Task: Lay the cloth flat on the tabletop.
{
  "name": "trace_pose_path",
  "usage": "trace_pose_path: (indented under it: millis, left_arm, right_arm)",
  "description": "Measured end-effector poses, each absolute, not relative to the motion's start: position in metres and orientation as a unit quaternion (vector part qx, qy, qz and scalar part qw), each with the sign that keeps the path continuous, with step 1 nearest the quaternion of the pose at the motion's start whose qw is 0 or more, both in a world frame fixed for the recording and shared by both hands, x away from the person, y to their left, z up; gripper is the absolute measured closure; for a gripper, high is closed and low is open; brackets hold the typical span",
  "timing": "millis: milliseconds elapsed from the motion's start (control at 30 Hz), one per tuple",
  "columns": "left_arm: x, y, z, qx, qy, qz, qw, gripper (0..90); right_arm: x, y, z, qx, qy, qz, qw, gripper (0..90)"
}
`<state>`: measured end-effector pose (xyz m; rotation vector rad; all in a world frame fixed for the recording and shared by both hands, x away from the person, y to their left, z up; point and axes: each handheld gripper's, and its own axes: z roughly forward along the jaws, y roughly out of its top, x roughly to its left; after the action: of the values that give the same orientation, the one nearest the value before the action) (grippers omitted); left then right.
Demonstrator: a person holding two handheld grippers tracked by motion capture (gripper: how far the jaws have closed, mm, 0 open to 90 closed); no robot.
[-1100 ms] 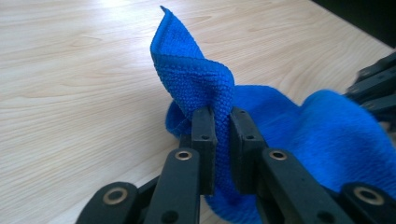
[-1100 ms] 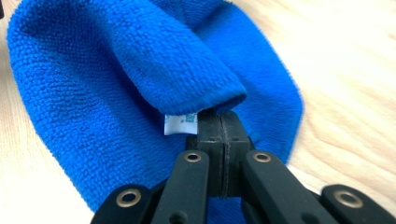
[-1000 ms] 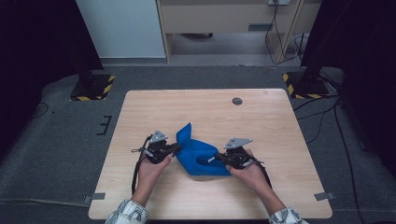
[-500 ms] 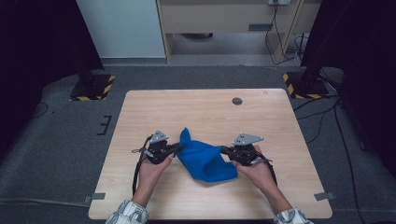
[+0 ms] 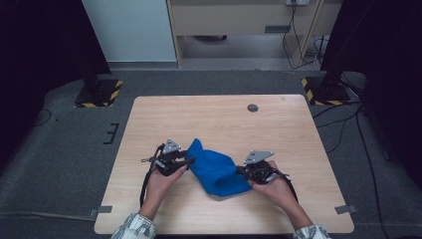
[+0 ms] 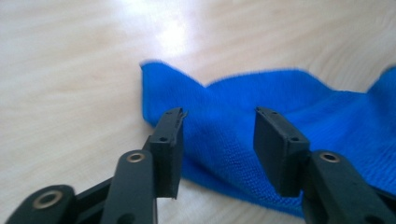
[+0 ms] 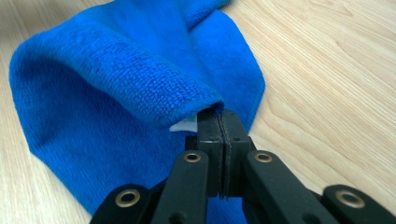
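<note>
So the left gripper (image 6: 218,122) has just spread its jaws, dropping the blue cloth (image 5: 215,168); the right gripper (image 7: 220,122) pinches a corner, probably mid-fold.

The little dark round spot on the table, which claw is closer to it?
Right. The right claw sits below the dark round spot, a little to its left, shut on the blue cloth. The left claw, open at the cloth's other end, is farther off to the left.
</note>
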<state>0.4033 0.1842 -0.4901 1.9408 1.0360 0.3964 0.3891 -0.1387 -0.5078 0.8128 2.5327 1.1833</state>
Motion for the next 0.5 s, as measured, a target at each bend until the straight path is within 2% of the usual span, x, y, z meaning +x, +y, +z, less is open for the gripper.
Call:
trace_pose_path:
  millis: [167, 500]
  left_arm:
    - [0.407, 0.188, -0.49, 0.775, 0.42, 0.172, 0.44, 47.5]
    - [0.411, 0.192, -0.5, 0.783, 0.431, 0.175, 0.412, 46.9]
  right_arm:
    - [0.39, -0.146, -0.509, 0.285, 0.865, 0.396, 0.119, 89.2]
    - [0.399, -0.175, -0.502, 0.321, 0.85, 0.388, 0.156, 88.5]
